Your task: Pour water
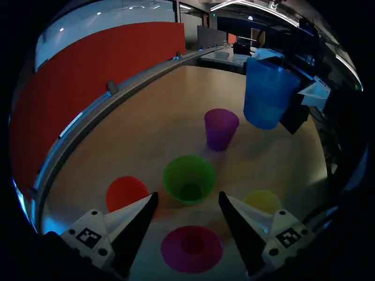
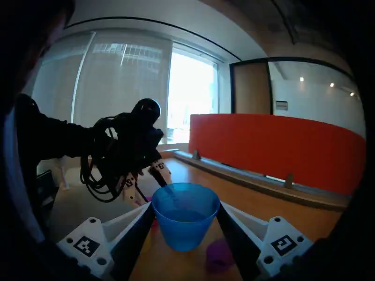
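The right tongs [image 2: 185, 207] are clamped on a blue cup [image 2: 185, 234], one finger pressing each side, and water [image 2: 183, 216] sits in its lower part. In the left gripper view this cup hangs clear of the surface [image 1: 154, 122], just beyond a purple cup [image 1: 221, 129] that stands upright toward the middle. The left tongs [image 1: 187, 194] are apart, gripping nothing. Past their tips stands a green cup [image 1: 189, 179], with an orange cup [image 1: 125, 193] beside it toward the edge lined by a red partition [image 1: 93, 79]. A yellow cup [image 1: 262, 200] stands on the opposite side, and a magenta cup [image 1: 192, 248] sits under the tongs.
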The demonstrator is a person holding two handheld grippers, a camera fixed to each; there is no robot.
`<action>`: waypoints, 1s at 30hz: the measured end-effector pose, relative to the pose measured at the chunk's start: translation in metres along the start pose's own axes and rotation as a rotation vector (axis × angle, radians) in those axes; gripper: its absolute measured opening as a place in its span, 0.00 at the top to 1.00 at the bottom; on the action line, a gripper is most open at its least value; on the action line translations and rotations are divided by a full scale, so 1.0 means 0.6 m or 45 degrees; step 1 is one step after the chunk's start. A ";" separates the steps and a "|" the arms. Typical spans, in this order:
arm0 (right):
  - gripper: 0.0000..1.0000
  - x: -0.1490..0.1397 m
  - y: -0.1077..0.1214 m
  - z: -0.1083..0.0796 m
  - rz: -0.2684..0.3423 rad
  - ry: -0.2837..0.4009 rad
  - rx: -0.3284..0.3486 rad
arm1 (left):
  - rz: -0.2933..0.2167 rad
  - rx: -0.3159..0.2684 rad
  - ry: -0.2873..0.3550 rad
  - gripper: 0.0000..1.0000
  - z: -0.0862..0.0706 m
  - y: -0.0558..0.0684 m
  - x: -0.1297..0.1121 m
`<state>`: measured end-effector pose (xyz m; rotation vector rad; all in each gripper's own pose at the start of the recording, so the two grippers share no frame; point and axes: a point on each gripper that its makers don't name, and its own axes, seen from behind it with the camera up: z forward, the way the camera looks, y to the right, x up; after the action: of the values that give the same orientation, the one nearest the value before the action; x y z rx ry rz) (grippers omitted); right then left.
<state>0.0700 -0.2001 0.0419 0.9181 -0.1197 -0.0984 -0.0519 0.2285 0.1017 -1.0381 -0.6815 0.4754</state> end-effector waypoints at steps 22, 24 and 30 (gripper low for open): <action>0.09 -0.009 0.010 -0.010 -0.024 -0.018 -0.012 | 0.017 -0.007 -0.030 0.04 0.042 0.010 0.007; 0.09 -0.009 0.011 -0.011 -0.024 -0.019 -0.014 | 0.016 -0.003 -0.033 0.04 0.047 0.009 0.007; 0.09 -0.011 0.014 -0.013 -0.023 -0.020 -0.016 | 0.019 -0.006 -0.031 0.05 0.057 0.011 0.014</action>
<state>0.0649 -0.1880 0.0434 0.9061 -0.1248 -0.1231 -0.0708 0.2578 0.1098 -1.0437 -0.6972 0.5004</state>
